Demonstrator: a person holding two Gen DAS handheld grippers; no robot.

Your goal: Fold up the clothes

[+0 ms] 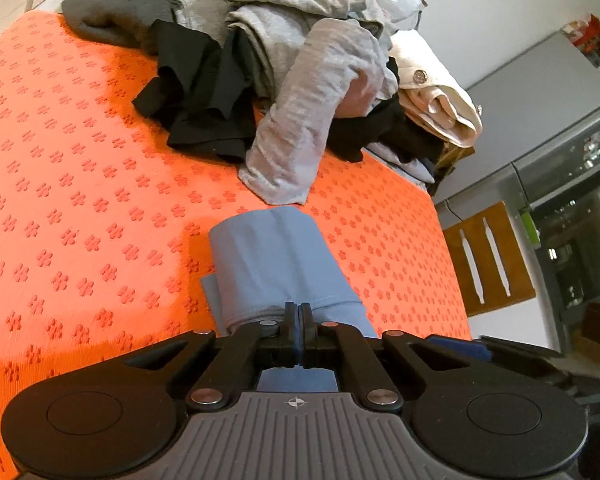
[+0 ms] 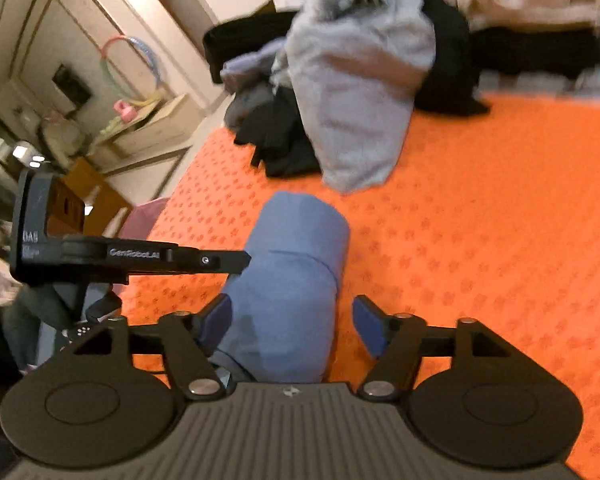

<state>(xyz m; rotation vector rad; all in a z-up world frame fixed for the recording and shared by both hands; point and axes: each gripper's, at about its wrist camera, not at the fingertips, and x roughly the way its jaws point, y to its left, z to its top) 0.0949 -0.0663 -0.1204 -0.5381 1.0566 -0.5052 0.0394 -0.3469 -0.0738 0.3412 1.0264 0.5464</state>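
Observation:
A folded blue garment (image 1: 276, 256) lies on the orange patterned cloth (image 1: 80, 200). My left gripper (image 1: 299, 312) is shut on the near edge of the blue garment. In the right wrist view the blue garment (image 2: 296, 276) lies between the spread fingers of my right gripper (image 2: 290, 320), which is open and holds nothing. The left gripper (image 2: 244, 258) reaches in from the left there and touches the garment's left side.
A pile of unfolded clothes (image 1: 284, 60) in grey, black and cream sits at the far side of the cloth; it also shows in the right wrist view (image 2: 360, 80). A wooden chair (image 1: 488, 260) and a dark cabinet stand off the right edge.

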